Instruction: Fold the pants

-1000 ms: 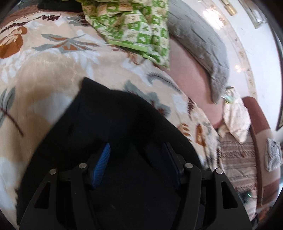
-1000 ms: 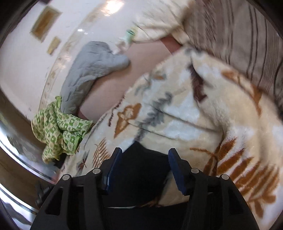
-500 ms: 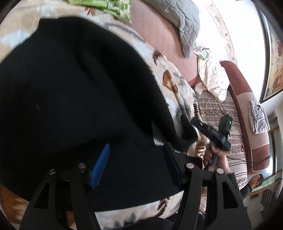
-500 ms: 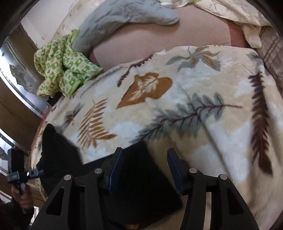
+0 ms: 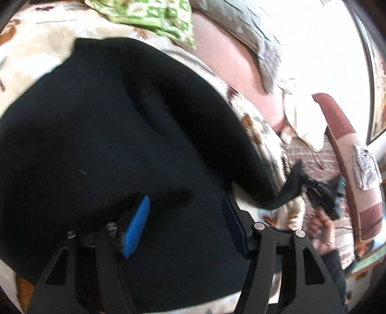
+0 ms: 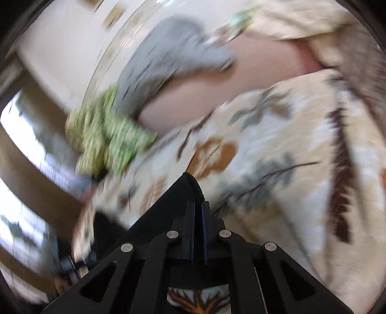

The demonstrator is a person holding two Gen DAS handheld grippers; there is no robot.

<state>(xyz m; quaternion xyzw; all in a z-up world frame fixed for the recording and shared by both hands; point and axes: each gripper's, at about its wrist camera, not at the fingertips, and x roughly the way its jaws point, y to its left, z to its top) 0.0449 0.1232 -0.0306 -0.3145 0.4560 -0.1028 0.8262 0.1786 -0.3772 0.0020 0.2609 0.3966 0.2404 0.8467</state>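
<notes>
Bed covered by a cream leaf-print blanket [image 6: 277, 149], pink sheet [image 6: 217, 89] bare beyond it. Crumpled green checked cloth [image 5: 149, 17] and grey quilted pillow [image 6: 168, 55] lie at the far edge. White wall [image 5: 320, 48] behind, brightly lit, framed picture [image 5: 378, 96] at right. Striped brown-and-beige sofa [image 5: 347, 154] beside the bed. Right wrist view heavily blurred.

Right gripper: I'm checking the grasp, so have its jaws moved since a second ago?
Yes. The right gripper has gone from jaws apart over the leaf-print blanket to shut on a corner of the black pants.
</notes>
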